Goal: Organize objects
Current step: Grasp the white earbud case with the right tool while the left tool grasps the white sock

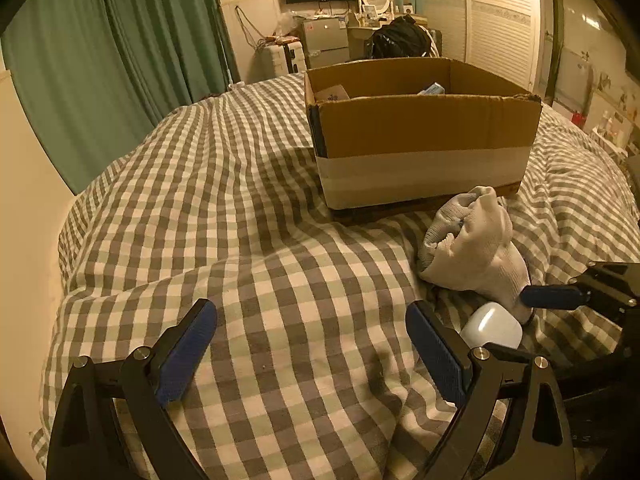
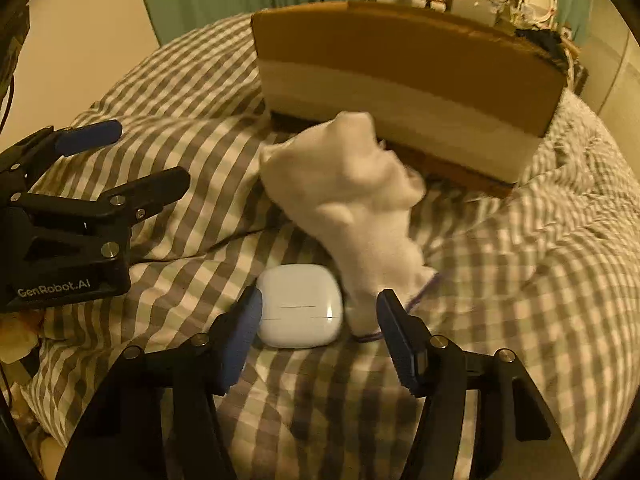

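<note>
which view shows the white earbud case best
The right wrist view: the case lies whole and unblocked between the open jaws, lid seam visible. The left wrist view shows only its top, behind the left gripper's finger.

cardboard box (image 1: 424,128): 1 | white sock (image 2: 360,208): 1 | white earbud case (image 2: 300,306): 1 | items showing inside the box: 2 | bed (image 1: 240,208): 1

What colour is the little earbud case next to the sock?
White and glossy: the earbud case shows best in the right wrist view, beside the sock.
</note>
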